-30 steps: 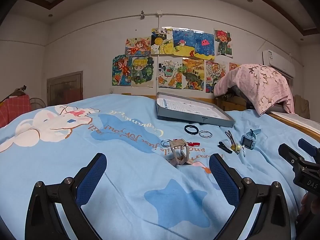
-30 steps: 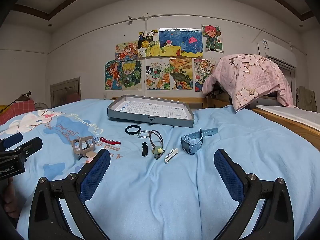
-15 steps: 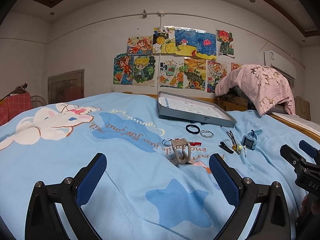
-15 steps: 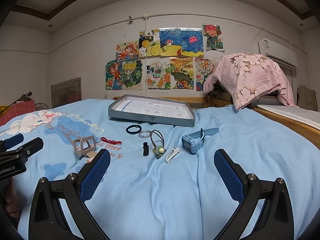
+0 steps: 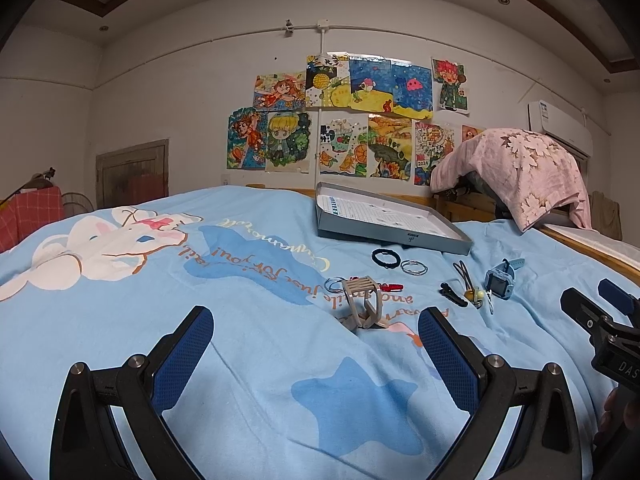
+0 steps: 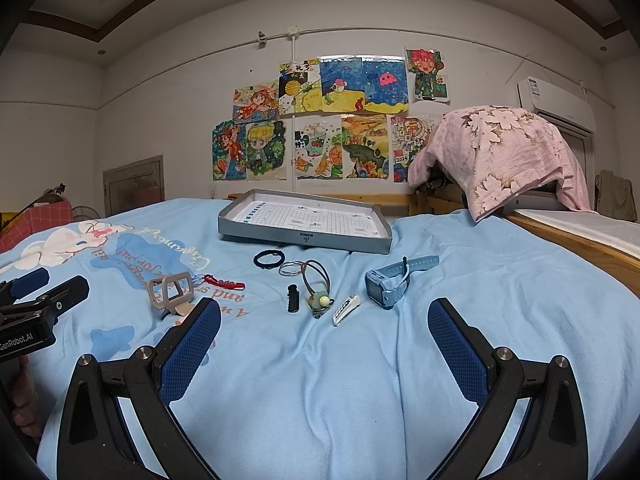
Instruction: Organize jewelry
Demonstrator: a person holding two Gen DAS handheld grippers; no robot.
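Blue quilt (image 6: pixel 460 280) carries the loose jewelry: watch (image 6: pixel 386 282), white clip (image 6: pixel 346 309) and black hair tie (image 6: pixel 269 258) lie mid-bed, short of the grey tray (image 6: pixel 304 236) near the far edge. My right gripper (image 6: pixel 324 340) and left gripper (image 5: pixel 316 340) hover spread, holding nothing. Likely risk: soft fabric gives, so closing fingers pinch quilt or nudge neighbouring pieces.

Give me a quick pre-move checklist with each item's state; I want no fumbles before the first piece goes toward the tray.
1. Left gripper open and empty: ok.
2. Right gripper open and empty: ok.
3. Grey tray flat on the bed, inside free of jewelry: ok.
4. Blue watch lying apart from the white hair clip: ok.
5. Silver rings free of the brown hair tie: not ok, they overlap.
6. Black clip unobstructed: ok.
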